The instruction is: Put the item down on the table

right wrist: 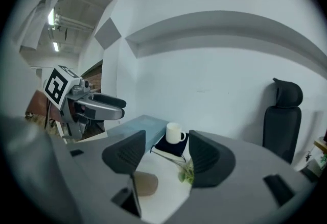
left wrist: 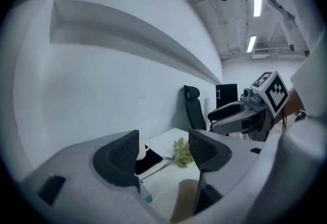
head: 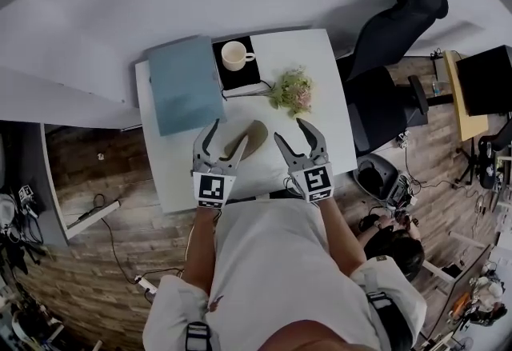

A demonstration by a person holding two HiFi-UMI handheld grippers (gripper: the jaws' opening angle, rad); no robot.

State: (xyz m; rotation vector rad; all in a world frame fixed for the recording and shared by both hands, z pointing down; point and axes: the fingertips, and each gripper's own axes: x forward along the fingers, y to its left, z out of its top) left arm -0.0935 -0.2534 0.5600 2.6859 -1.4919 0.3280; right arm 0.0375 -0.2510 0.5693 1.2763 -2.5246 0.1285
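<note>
Tan oval item (head: 250, 139) flat on the white table (head: 336, 125), just near-left of the flower bunch (head: 292, 91). Left gripper (head: 228, 133) nearer-left still, right gripper (head: 290, 129) just nearer; both part-open, empty. Risk: a jaw clipping the item, shoving it into the flowers.

So the head view is shot from way up and aimed steeply down. The whole white worktop (head: 336, 101) is taken in from well above, with the left gripper (head: 228, 133) and right gripper (head: 290, 129) seen at its near edge. The left gripper view is taken low over that near edge, pointed along its own jaws at the wall (left wrist: 127, 80), and the right gripper is caught at its right side. The right gripper view is mirrored, close and low too. The flowers (head: 292, 92) and office chair (head: 392, 45) are shared by all three.
</note>
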